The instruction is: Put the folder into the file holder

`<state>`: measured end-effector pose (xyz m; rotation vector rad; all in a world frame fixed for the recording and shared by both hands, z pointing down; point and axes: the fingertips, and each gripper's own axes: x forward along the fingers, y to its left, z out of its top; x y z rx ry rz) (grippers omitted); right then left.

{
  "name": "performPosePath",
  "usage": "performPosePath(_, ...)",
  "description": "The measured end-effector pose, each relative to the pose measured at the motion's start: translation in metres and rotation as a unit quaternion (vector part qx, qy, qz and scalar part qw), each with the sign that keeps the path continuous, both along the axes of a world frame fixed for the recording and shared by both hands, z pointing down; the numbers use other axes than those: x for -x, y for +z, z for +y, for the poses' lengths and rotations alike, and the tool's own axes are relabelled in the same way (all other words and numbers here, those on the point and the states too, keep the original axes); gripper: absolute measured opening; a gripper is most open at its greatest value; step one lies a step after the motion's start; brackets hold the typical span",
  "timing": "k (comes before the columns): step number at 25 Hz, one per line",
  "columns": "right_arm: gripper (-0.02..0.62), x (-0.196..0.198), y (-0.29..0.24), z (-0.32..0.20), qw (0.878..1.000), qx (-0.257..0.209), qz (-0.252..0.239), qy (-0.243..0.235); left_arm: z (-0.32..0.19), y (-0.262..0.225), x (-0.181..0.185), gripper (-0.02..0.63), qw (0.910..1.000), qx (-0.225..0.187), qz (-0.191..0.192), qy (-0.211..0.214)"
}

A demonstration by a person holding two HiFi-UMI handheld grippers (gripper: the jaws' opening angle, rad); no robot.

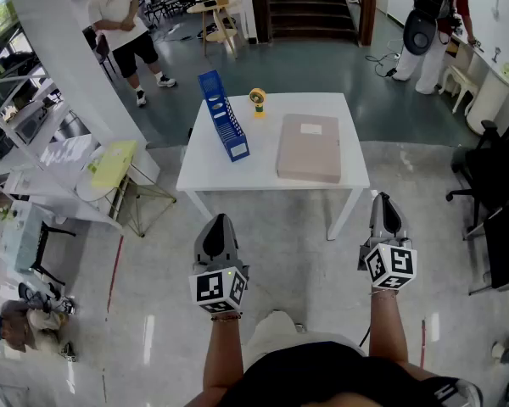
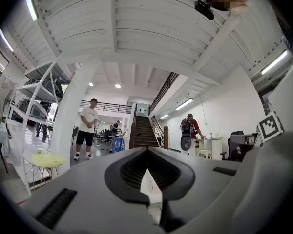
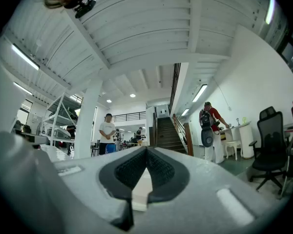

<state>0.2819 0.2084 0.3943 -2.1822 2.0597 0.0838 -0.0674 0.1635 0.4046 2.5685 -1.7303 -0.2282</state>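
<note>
A beige folder [image 1: 310, 147] lies flat on the right half of the white table [image 1: 210, 170]. The blue file holder [image 1: 223, 117] stands on the table's left half, a gap apart from the folder. Both grippers hang over the floor, short of the table's near edge. My left gripper [image 1: 218, 224] is shut and holds nothing. My right gripper [image 1: 384, 202] is likewise shut and holds nothing. In the left gripper view the jaws [image 2: 147, 151] meet at a point, with the file holder [image 2: 118, 144] far beyond. The right gripper view shows its jaws [image 3: 146, 151] pressed together.
A small yellow object [image 1: 258, 100] stands at the table's far edge. A person in a white shirt [image 1: 119, 19] stands back left, another with a backpack [image 1: 433, 19] back right. Black office chairs [image 1: 492, 176] are to the right, a small yellow-topped table [image 1: 110, 164] to the left.
</note>
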Motion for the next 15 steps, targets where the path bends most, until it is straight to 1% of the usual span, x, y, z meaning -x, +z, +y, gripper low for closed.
performPosePath(6,0.0,0.002,0.001,0.001,1.0,0.003,0.0,-0.004,0.006,0.002,-0.011,-0.002,0.9997,-0.005,-0.019,0.013)
performPosePath(9,0.0,0.003,-0.001,0.003,1.0,0.001,0.001,-0.004,0.008,0.003,-0.011,-0.002,0.9998,-0.005,-0.014,0.015)
performPosePath(13,0.0,0.004,-0.001,0.002,1.0,0.002,0.004,-0.002,0.01,0.0,-0.014,-0.002,0.9994,-0.014,-0.012,0.029)
performPosePath(15,0.0,0.005,0.0,0.001,1.0,0.003,0.007,-0.001,0.01,0.001,-0.014,-0.002,0.9994,-0.015,-0.015,0.026)
